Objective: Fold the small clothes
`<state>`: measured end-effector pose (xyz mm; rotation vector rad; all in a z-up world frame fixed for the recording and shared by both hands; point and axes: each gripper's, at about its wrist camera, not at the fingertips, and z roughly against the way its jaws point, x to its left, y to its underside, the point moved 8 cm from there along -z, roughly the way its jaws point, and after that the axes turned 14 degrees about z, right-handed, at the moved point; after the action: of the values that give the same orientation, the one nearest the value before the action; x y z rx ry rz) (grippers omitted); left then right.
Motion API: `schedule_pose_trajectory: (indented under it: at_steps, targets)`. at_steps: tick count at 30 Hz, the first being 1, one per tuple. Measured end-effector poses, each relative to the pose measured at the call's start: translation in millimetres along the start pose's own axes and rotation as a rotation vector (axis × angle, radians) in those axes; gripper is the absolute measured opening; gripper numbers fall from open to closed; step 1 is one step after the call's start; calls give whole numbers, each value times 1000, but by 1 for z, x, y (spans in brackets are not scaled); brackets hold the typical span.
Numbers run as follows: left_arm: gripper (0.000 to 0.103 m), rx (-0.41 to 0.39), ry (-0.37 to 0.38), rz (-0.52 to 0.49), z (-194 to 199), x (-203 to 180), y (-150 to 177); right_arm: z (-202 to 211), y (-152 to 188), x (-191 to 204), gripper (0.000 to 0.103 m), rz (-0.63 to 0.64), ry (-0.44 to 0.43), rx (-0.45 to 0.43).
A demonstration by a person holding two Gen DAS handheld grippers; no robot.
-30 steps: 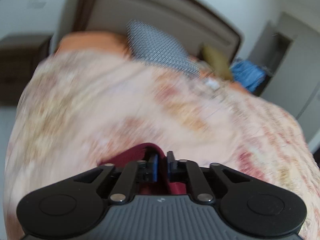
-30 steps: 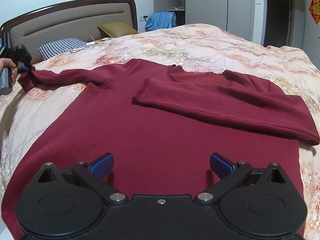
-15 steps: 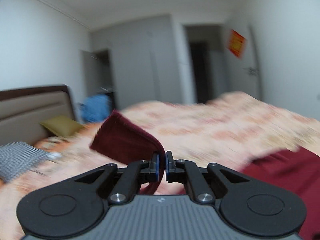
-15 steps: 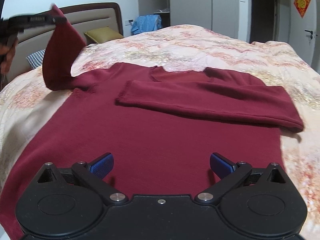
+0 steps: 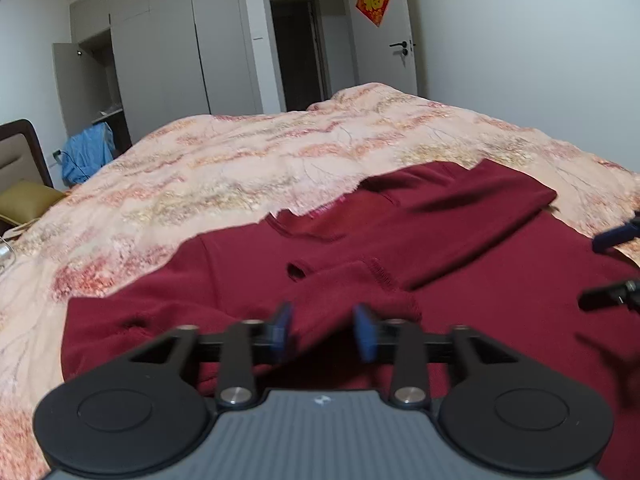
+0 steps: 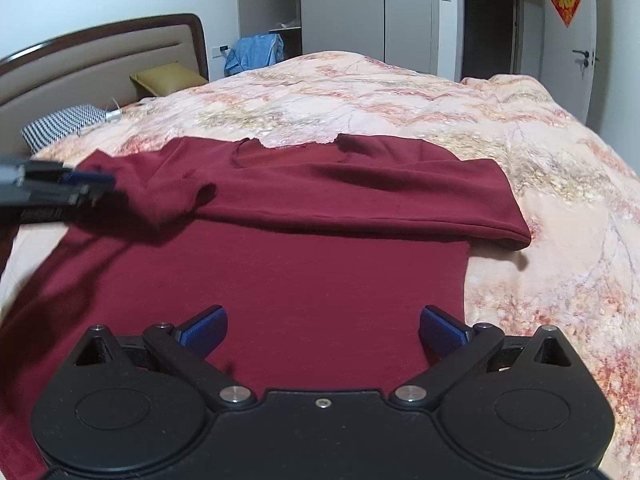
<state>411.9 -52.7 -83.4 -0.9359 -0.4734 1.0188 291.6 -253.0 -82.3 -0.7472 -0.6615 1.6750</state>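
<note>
The maroon sweater (image 6: 320, 272) was spread flat on the floral bedspread (image 6: 400, 96), and its sleeve cuff (image 5: 352, 292), between the opening jaws of the left gripper (image 5: 325, 330), was best released squarely over the chest while the right gripper (image 6: 323, 330) was held wide and empty above the hem.

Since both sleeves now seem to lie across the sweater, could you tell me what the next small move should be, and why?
Probably draw the left gripper back, clear of the left sleeve's cuff. Its jaws are opening and the cuff lies slack between the pads, already on the maroon sweater beside the folded right sleeve. The right gripper hangs open over the sweater's lower part, holding nothing.
</note>
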Motion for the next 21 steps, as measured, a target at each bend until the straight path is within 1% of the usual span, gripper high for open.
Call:
schedule_pose_trajectory:
  at_steps: [1,2,3,4,5,6,9,10,11,13,15,17,18,19,20,21]
  targets:
    - [59,-1,4,2,4,0,3,-1,-2,-1,102,-11,-16,-7]
    - [62,-1,0,4,6,1,3,-1,-5,-2,102,-21,-33,-15]
    - [71,-5,-13,6,10,1,5,-3,-9,-1,102,-32,-51,-25]
    - [80,-11,-34,12,15,3,6,-5,-15,-1,102,-41,-72,-39]
    - [84,-18,-63,21,20,6,7,-8,-21,1,101,-47,-93,-54]
    - [90,-23,-98,35,26,9,9,-11,-28,5,101,-50,-115,-68]
    - [96,-20,-209,94,39,24,15,-24,-50,24,97,-39,-177,-103]
    - [98,-11,-252,115,40,32,18,-30,-57,30,94,-35,-198,-111]
    - [98,0,-294,132,42,40,21,-37,-65,37,88,-31,-217,-114]
    - [98,31,-360,153,44,57,28,-50,-80,49,81,-27,-233,-122]
    - [98,70,-410,177,45,75,34,-65,-93,59,78,-1,-241,-116]
    - [98,95,-436,206,47,91,38,-82,-102,68,65,30,-229,-100]
    - [98,97,-443,216,49,96,40,-90,-106,72,62,40,-227,-87]
    - [98,99,-454,221,51,101,42,-96,-107,75,56,43,-233,-72]
    - [98,102,-466,223,52,105,43,-102,-108,78,45,42,-243,-60]
    - [98,104,-474,224,54,108,44,-106,-109,81,37,41,-259,-51]
